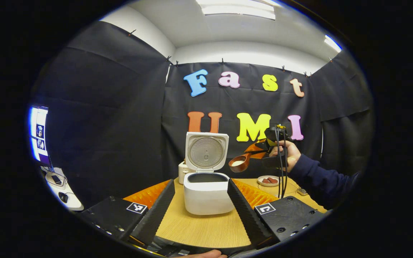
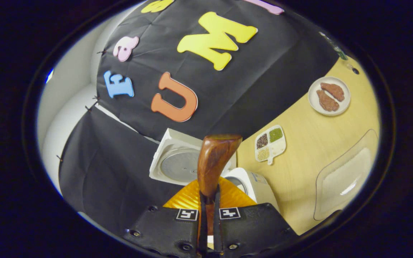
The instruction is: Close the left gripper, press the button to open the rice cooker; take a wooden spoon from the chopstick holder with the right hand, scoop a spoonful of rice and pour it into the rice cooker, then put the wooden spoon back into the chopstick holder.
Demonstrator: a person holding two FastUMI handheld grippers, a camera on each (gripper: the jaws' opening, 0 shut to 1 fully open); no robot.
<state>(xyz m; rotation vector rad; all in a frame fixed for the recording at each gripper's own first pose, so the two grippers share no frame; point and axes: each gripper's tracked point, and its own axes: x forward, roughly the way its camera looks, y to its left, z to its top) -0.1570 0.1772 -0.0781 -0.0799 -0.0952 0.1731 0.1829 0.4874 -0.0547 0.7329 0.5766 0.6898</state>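
Observation:
The white rice cooker (image 1: 206,195) stands on the wooden table (image 1: 206,225) with its lid (image 1: 206,152) swung up. My left gripper (image 1: 200,183) is open in front of it, its fingers wide apart on either side of the cooker. To the right of the lid a hand holds my right gripper (image 1: 264,152), which carries the wooden spoon (image 1: 239,163) level, white rice in its bowl. In the right gripper view my right gripper (image 2: 209,200) is shut on the spoon's handle; the spoon (image 2: 215,157) points toward the open lid (image 2: 177,163) and the cooker (image 2: 255,184).
A white chopstick holder (image 1: 181,172) stands behind the cooker's left side. A plate with brown pieces (image 2: 329,96), a divided dish of grains (image 2: 270,143) and a clear glass tray (image 2: 346,179) lie on the table. A monitor (image 1: 38,136) is at far left.

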